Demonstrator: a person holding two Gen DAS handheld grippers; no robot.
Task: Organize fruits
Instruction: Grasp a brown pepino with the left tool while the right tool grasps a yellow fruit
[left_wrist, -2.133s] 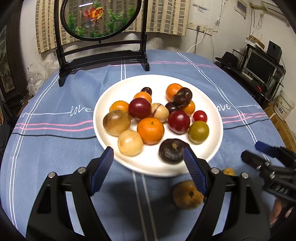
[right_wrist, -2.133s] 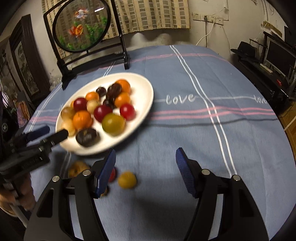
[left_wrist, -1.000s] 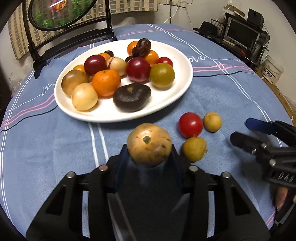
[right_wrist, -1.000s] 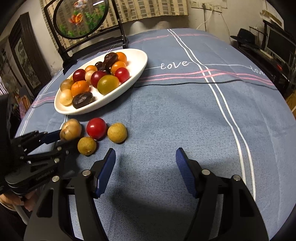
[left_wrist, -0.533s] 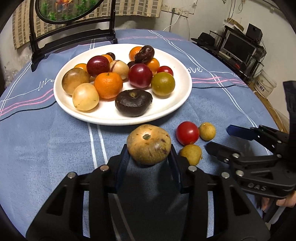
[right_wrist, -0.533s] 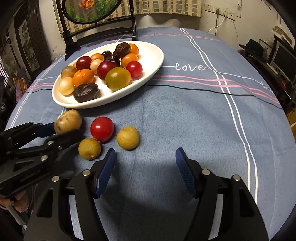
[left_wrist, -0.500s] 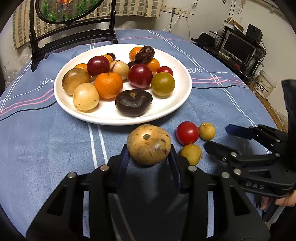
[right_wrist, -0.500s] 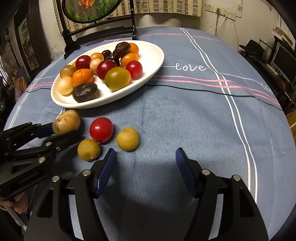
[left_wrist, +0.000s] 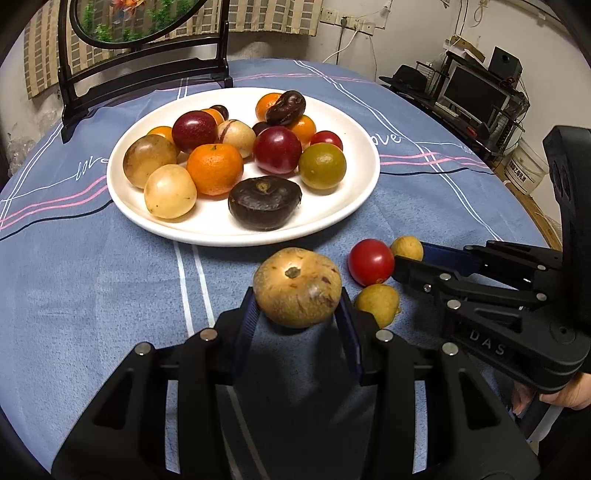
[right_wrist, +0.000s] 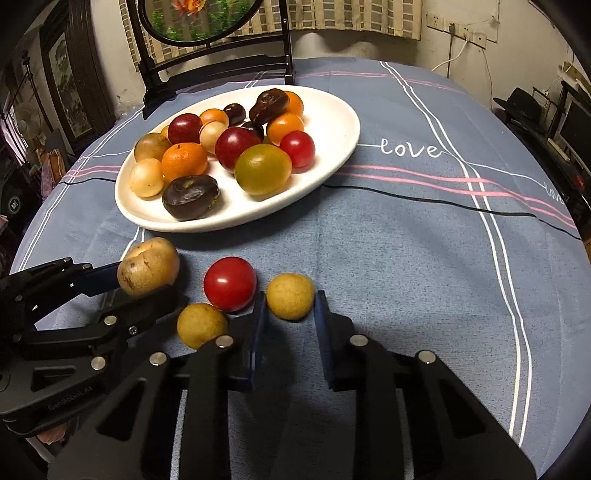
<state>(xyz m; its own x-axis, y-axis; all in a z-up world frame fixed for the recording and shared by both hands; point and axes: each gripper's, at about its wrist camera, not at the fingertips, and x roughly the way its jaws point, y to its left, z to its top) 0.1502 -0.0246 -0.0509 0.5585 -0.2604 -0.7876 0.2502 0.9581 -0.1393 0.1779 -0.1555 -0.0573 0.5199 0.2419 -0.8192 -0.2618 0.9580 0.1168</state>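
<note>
A brown fruit (left_wrist: 297, 287) is gripped by the left gripper (left_wrist: 297, 317); a yellow fruit (right_wrist: 290, 296), near the table's front edge, is clamped in the right gripper (right_wrist: 288, 314), whose jaws have just been closing. Both are judged due for lifting onto the plate (left_wrist: 343, 218).

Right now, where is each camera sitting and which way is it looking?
Left wrist: rides the left gripper, looking down along its fingers at the brown fruit they hold and the white plate; a hand shows at right.
Right wrist: rides the right gripper, looking down at the small yellow fruit its just-closed fingers clamp.
Shared: plate, red tomato, each other's gripper.
</note>
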